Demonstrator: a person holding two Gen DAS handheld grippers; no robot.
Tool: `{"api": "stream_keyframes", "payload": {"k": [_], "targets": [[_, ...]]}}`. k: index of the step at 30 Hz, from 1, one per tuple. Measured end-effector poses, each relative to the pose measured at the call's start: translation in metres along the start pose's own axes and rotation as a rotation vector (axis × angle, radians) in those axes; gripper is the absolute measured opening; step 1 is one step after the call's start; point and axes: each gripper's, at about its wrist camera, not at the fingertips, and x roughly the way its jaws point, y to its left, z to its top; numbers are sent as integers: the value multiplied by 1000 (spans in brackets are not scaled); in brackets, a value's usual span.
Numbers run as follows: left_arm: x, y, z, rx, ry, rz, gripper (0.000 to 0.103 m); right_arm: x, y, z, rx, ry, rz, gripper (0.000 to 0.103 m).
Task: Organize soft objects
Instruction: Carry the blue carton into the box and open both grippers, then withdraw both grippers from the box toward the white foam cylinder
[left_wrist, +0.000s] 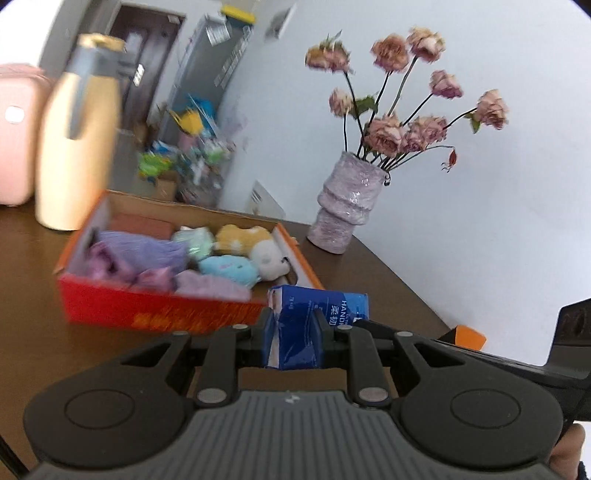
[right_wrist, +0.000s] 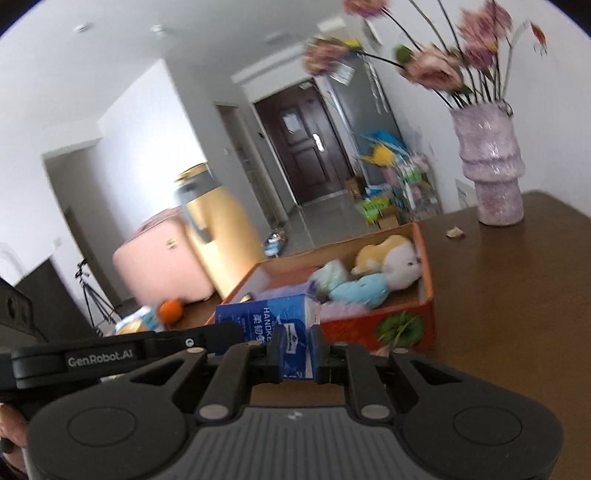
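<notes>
A blue tissue pack hangs above the brown table, just in front of an orange-red cardboard box. My left gripper is shut on one end of the pack. In the right wrist view, the right gripper is shut on the other end of the same tissue pack. The box holds purple cloths, a yellow-and-white plush, a blue plush and a pale green soft item.
A lilac vase of dried pink flowers stands on the table to the right of the box. A yellow jug and a pink case stand to its left. An orange lies near the case.
</notes>
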Motion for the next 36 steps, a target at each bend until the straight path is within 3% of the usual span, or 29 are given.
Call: {"api": "stream_keyframes", "payload": {"k": [7, 13, 17, 23, 26, 28, 30, 34, 36], "targets": [[116, 21, 57, -33, 136, -5, 21, 89, -56, 64, 52, 131, -69, 14], [180, 36, 42, -51, 273, 9, 21, 145, -86, 71, 9, 253, -185, 16], [186, 43, 38, -23, 261, 68, 28, 156, -78, 65, -93, 251, -251, 20], [143, 43, 56, 15, 206, 83, 30, 120, -67, 81, -108, 174, -247, 29], [101, 35, 65, 60, 146, 103, 38, 84, -54, 90, -106, 113, -232, 34], [67, 29, 62, 100, 97, 130, 46, 57, -42, 91, -131, 71, -222, 40], [34, 19, 50, 167, 65, 165, 48, 31, -29, 88, -190, 24, -229, 56], [-33, 3, 20, 248, -64, 240, 78, -25, -5, 67, -280, -94, -288, 63], [-68, -6, 1, 299, -145, 273, 83, -50, 5, 52, -296, -141, -285, 76]]}}
